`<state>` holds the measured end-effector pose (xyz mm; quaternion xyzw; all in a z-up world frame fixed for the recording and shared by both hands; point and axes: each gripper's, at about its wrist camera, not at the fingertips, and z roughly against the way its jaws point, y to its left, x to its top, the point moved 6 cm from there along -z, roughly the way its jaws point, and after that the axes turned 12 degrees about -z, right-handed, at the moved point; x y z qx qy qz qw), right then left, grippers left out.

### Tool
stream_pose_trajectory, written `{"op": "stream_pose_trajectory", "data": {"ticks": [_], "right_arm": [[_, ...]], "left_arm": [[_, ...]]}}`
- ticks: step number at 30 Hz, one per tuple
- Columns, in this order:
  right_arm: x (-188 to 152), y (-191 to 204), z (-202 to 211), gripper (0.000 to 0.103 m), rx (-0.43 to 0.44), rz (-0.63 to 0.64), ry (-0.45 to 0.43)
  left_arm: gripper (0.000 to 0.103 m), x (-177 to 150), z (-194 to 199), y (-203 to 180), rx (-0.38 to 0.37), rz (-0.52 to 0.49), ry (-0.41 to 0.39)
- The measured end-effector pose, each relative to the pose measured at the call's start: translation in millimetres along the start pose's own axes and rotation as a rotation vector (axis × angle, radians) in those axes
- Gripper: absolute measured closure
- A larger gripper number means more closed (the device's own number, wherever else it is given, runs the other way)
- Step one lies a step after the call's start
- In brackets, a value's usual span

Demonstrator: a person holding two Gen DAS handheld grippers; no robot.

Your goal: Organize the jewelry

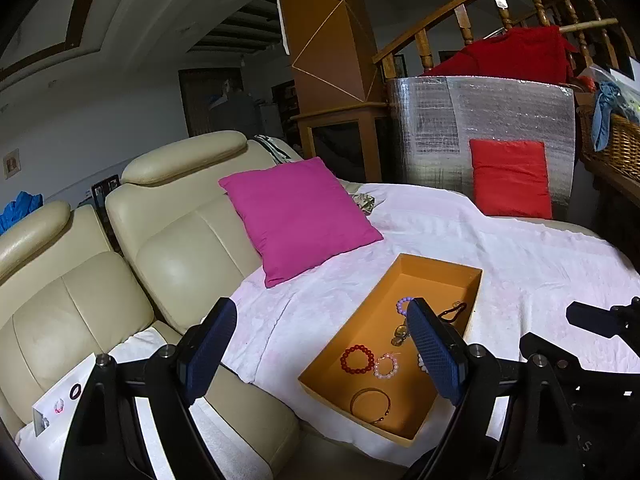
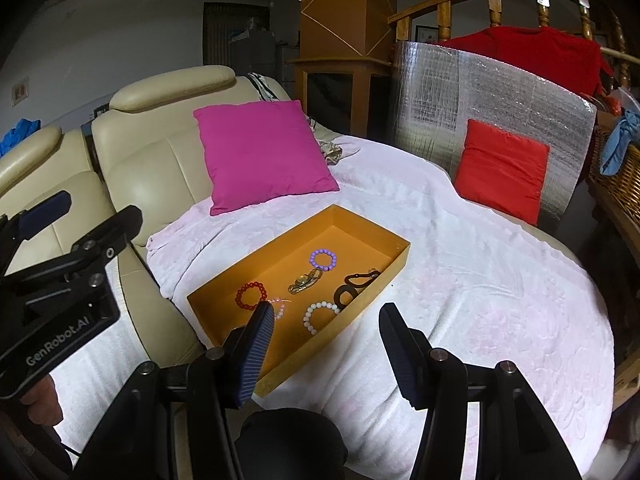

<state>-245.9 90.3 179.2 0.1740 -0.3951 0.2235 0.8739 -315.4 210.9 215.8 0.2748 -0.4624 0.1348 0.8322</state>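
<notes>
We hold two grippers over a blanket-draped couch, the orange box our landmark throughout. Nearest us, the left gripper (image 1: 320, 344) stands wide open with nothing between its blue pads, its right finger overlapping the box's near right side in its own view. The right gripper (image 2: 326, 344) is about half open and also empty, hovering at the near corner of the box (image 2: 400, 258), apart from everything inside.

The box lies open on the white blanket (image 2: 480, 280). Within it, at the near end, sits a thin gold bangle (image 1: 370, 404). Just beyond that lie a red bead bracelet (image 2: 251, 295) and a pink bead bracelet (image 1: 386, 365) touching it, with a white bead bracelet (image 2: 320, 316) toward the right wall. Mid-box rests a brass-coloured piece (image 2: 306, 281), its shape hard for us to make out. Beside the right wall are dark loops (image 2: 356, 284). Farthest in the box is a purple bead bracelet (image 2: 322, 260).

Left of the box, a white card (image 1: 60, 400) on the cream seat (image 1: 180, 260) carries more small rings. Beyond the box a magenta cushion (image 2: 264, 160) leans on the seat back, and far right a red cushion (image 2: 502, 168) stands against a silver foil panel (image 2: 500, 92).
</notes>
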Motion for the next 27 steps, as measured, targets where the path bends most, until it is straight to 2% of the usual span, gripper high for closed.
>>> {"op": "stream_pose_trajectory", "data": {"ticks": [19, 24, 27], "right_arm": [[2, 10, -30, 0.044, 0.013, 0.005, 0.034], [5, -4, -41, 0.044, 0.035, -0.031, 0.044], [10, -34, -45, 0.044, 0.046, -0.099, 0.035]], "left_arm": [[0.016, -9, -21, 12, 0.031, 0.014, 0.040], [0.016, -5, -23, 5, 0.034, 0.013, 0.029], [0.016, 8, -30, -14, 0.000, 0.008, 0.024]]}}
